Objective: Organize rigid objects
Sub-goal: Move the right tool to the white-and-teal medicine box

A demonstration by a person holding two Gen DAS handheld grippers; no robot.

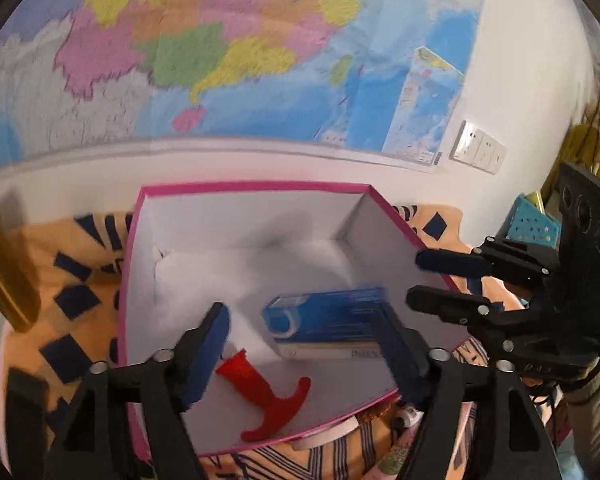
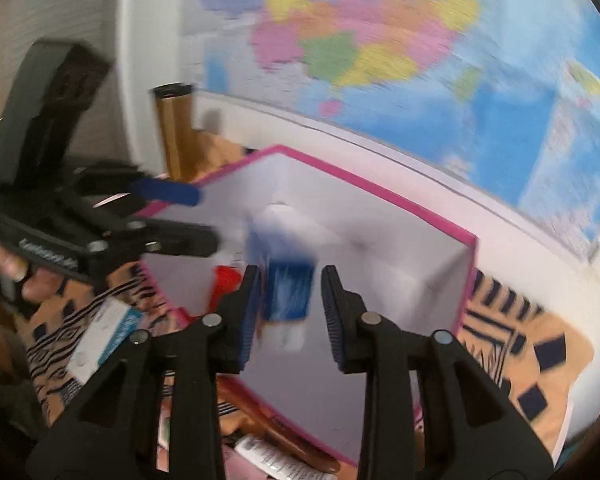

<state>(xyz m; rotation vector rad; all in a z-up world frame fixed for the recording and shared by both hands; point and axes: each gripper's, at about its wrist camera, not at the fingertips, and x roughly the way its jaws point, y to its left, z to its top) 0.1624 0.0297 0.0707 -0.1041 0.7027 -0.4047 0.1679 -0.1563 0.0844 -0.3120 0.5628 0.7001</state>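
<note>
A pink-rimmed white box (image 1: 256, 190) sits on a patterned cloth; it also shows in the right wrist view (image 2: 380, 188). Inside it lie a blue carton (image 1: 324, 316) and a red T-shaped piece (image 1: 272, 396); both show blurred in the right wrist view, the blue carton (image 2: 290, 292) and the red piece (image 2: 226, 280). My left gripper (image 1: 304, 356) is open over the box's near part, empty. My right gripper (image 2: 288, 316) is open just above the blue carton, not touching it. The right gripper (image 1: 428, 280) shows over the box's right wall; the left gripper (image 2: 208, 216) shows at the box's left.
An orange cloth with dark blue patches (image 1: 72, 280) covers the surface. A white-and-blue packet (image 2: 100, 336) and a white tube (image 2: 276, 460) lie beside the box. A brown cylinder (image 2: 176, 128) stands by the wall. A map (image 1: 220, 48) hangs behind. A blue basket (image 1: 534, 224) sits far right.
</note>
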